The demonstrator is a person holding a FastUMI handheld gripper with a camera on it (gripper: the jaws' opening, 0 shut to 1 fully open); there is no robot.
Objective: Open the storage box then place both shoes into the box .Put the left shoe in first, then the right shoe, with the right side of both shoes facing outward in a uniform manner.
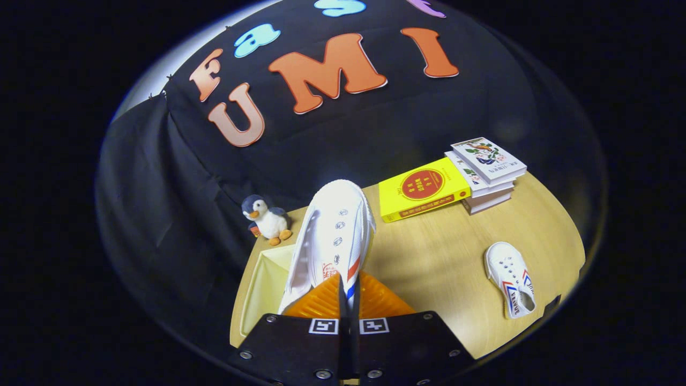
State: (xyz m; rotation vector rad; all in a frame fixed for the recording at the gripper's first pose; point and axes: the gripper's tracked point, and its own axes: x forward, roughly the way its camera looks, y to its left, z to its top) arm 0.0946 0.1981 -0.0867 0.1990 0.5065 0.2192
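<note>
Shoe (333, 236) number one is clamped tight between the claw's (347, 292) fingers, toe pointing away, hanging over the open storage box (262, 279). Beyond the box sits a toy penguin (266, 219). Well to the box's right, the second shoe (512, 279) lies on the wooden table (439, 257), books (455, 182) stacked behind.

White with red and blue stripes on both shoe between the fingers (335, 244) and second shoe (510, 279) off right, cream storage box (262, 279) below, yellow book (420, 188) with red disc beyond, pale wooden table (445, 252).
</note>
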